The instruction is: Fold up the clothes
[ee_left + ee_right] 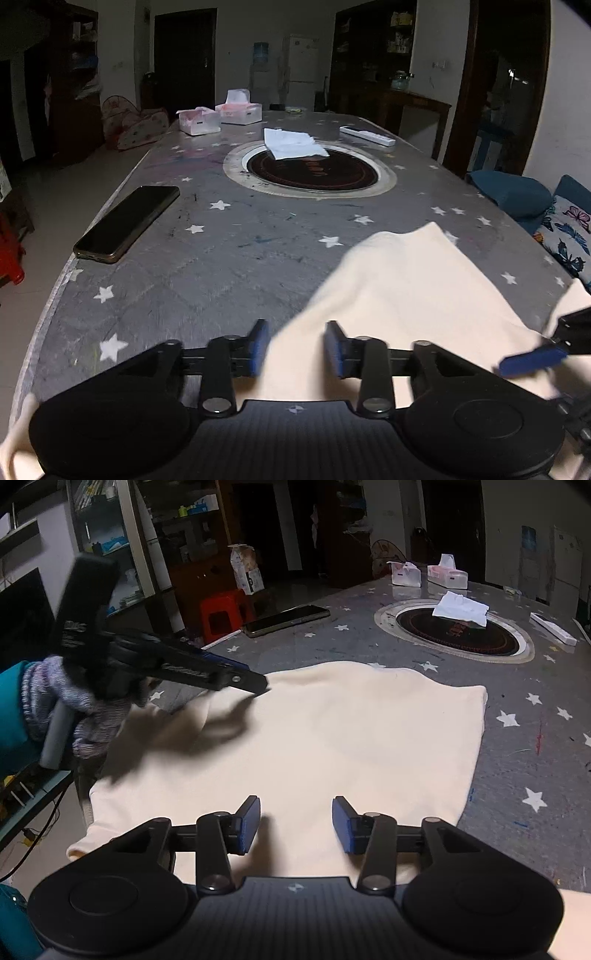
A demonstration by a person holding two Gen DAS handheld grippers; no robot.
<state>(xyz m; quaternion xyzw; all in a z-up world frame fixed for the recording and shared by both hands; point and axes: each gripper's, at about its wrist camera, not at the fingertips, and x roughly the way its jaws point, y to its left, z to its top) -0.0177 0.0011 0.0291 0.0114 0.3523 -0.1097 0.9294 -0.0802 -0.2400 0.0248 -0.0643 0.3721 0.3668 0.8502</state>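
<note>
My left gripper (295, 349) and right gripper (295, 825) are both spread wide, holding nothing, low over the cream garment (332, 738), which lies flat at the near edge of the counter (221, 258). If I pinch only the top layer, I think the fold can become uneven.

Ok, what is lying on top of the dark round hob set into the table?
A crumpled white paper lies over the far edge of the round hob, partly on its pale ring. Whatever part of the hob sits beneath the paper is covered. Nothing else rests on it.
</note>
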